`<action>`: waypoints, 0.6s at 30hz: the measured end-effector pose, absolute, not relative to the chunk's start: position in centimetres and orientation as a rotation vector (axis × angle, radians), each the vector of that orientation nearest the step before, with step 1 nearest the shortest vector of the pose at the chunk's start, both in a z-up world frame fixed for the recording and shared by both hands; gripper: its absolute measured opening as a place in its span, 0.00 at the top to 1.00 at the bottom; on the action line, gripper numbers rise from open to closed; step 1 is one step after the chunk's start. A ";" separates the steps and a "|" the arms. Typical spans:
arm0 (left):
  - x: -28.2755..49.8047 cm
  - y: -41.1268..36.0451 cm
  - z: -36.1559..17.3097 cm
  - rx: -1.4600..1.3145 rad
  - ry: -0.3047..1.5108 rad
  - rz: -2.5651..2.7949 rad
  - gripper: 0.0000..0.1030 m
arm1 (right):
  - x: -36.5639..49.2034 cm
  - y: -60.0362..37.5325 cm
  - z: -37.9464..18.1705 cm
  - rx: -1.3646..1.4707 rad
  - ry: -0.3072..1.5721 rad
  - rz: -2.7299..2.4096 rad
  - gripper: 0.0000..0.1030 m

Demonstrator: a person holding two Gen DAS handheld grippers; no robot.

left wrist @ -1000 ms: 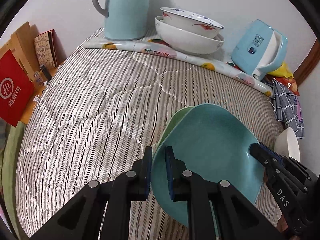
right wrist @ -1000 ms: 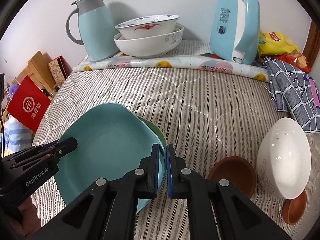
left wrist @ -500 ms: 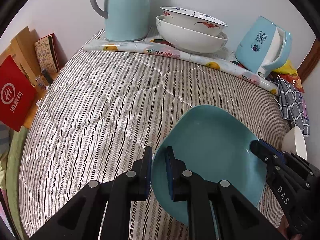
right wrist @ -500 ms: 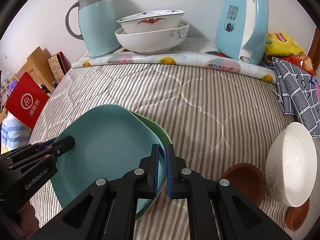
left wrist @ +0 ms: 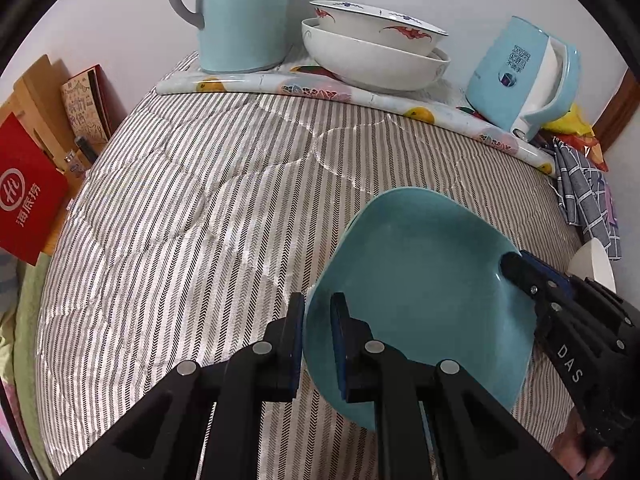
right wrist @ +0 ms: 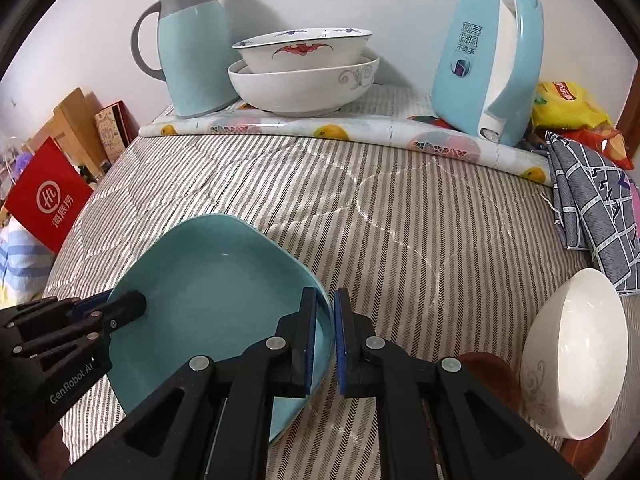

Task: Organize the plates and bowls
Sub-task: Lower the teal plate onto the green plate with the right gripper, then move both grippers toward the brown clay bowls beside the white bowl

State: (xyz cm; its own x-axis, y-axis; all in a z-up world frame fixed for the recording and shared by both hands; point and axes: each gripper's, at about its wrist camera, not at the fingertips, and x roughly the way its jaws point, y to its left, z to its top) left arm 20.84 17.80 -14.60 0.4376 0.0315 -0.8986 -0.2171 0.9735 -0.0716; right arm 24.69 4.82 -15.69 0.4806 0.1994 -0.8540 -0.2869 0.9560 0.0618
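Left wrist view: left tool [left wrist: 318, 336] and right tool [right wrist: 325, 338] pinching opposite rims of teal plate [left wrist: 416, 280] above striped bed [left wrist: 192, 208]. Behind: stacked bowls [right wrist: 304, 76], jug [right wrist: 188, 40], kettle [right wrist: 488, 60]. "DAS", "GenRobot.AI" on tools.

Left gripper [left wrist: 318, 338] and right gripper [right wrist: 325, 340] are each pinching opposite rim edges of the teal plate [left wrist: 420, 280], jaws nearly closed, each reaching up from its frame's lower centre.

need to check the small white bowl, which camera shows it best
The right wrist view: the white bowl shows nearly whole, tilted on a brown dish. The left wrist view catches only a sliver of it behind the right gripper.
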 end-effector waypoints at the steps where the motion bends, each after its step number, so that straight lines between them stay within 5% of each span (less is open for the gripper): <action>1: 20.8 17.8 -14.6 -0.187 1.109 0.156 0.87 | 24.7 4.8 -15.8 -0.095 1.030 0.299 0.90; 12: 20.0 17.5 -13.9 -0.181 1.101 0.169 0.87 | 23.9 4.2 -15.5 -0.075 1.041 0.301 0.88; 18: 19.5 17.1 -13.1 -0.193 1.090 0.177 0.87 | 22.5 3.5 -14.1 -0.078 1.010 0.296 0.71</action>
State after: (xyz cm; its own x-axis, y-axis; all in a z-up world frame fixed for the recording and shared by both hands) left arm 19.53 17.15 -13.13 0.4517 0.0478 -0.8909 -0.2368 0.9692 -0.0680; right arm 22.55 3.45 -14.05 0.4953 0.2081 -0.8434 -0.2802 0.9573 0.0717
